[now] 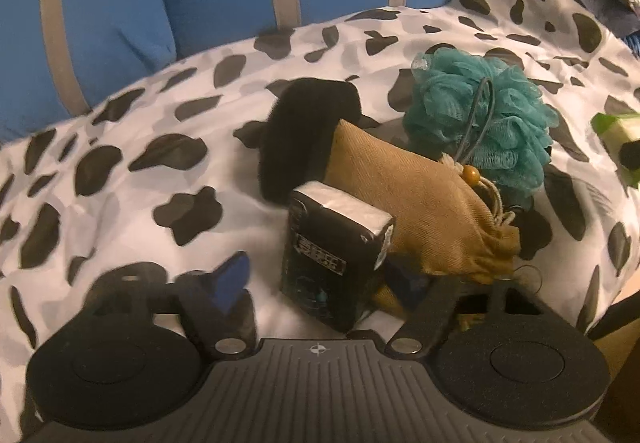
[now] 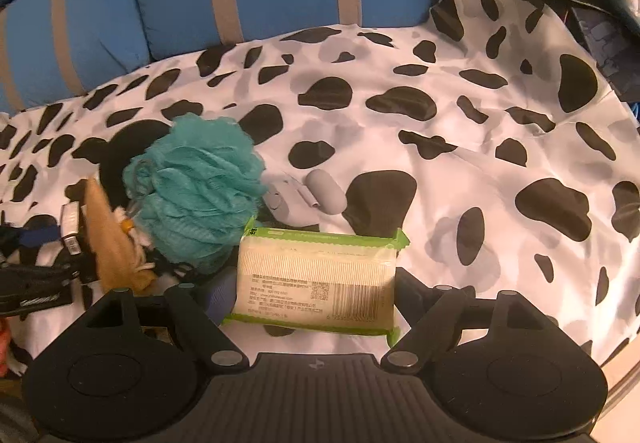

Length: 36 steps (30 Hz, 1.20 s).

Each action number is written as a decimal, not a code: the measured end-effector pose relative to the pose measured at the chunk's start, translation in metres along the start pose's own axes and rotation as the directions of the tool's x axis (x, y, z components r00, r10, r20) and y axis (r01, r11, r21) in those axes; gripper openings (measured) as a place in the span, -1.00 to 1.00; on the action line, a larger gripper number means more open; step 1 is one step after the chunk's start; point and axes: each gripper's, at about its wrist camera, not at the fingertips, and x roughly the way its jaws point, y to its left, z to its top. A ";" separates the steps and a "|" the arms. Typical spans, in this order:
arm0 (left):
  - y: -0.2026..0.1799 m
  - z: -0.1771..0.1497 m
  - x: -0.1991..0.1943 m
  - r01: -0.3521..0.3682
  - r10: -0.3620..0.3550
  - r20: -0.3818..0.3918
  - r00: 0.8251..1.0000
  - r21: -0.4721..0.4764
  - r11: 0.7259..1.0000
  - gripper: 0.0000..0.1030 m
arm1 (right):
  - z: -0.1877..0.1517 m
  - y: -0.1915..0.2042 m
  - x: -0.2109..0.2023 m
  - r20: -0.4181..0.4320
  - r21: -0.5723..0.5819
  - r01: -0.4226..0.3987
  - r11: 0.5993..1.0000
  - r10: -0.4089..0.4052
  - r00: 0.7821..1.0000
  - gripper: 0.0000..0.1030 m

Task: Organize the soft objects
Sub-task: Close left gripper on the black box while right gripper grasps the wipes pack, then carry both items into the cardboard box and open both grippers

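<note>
I hold the green tissue pack point(image 2: 318, 279) clamped across its width in my right gripper point(image 2: 316, 293), clear of the spotted sheet point(image 2: 440, 147). The sponge point(image 2: 196, 195) sits at ten o'clock. My left gripper point(image 1: 320, 283), jaws apart, straddles the dark tissue pack point(image 1: 334, 257) for regrouping.

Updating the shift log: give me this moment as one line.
left gripper: around dark tissue pack, grip unclear | right gripper: shut on green-wrapped pack | teal loofah: on spotted sheet

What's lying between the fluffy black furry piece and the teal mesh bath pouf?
The tan drawstring cloth pouch lies between the black furry piece and the teal pouf, seen in the left wrist view.
</note>
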 end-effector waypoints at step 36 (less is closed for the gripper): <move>-0.020 -0.039 -0.102 0.140 -0.137 0.029 0.990 -0.276 0.951 -0.44 | -0.057 0.037 -0.039 0.014 -0.104 -0.074 0.992 0.076 0.997 0.60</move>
